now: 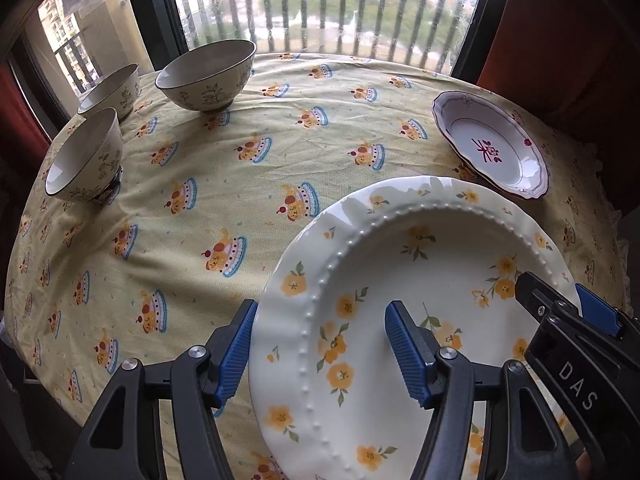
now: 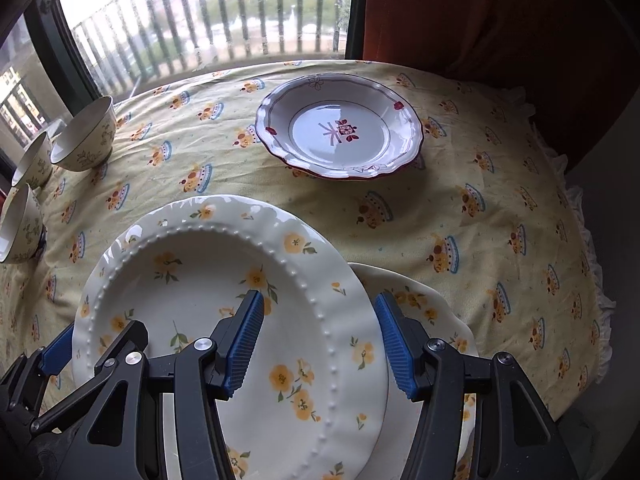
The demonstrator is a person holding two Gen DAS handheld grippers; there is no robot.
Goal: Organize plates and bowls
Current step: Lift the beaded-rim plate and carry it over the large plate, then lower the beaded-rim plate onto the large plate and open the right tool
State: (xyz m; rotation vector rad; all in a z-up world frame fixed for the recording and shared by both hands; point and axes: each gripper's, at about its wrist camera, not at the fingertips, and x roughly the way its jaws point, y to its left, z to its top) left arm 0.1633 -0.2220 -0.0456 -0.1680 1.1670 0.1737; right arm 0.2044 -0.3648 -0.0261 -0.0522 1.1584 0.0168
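Two hand-held grippers carry one large yellow-flowered plate (image 1: 420, 280) above a round table draped in a yellow patterned cloth (image 1: 240, 160). The left gripper (image 1: 320, 354) straddles the plate's left rim, one blue pad under the edge and the other over the well; the right gripper (image 2: 320, 344) does the same on the right rim. Whether the pads actually press the rim or merely cradle it cannot be told, so a firm clamp is not confirmed on either side.

A second flowered plate (image 2: 432, 312) lies directly beneath and to the right of the lifted one, seen only in the right wrist view. The lifted plate appears to be in the act of being stacked onto it, or taken from it; the pictures do not decide which.

At the far right rests a white plate with dark red motifs (image 2: 340, 132), apart from the flowered pair. Three leaf-printed bowls (image 1: 208, 76) stand separately at the far left, not nested.

Judged progress: early to middling. Plates remain unconsolidated, and the bowls are untouched.
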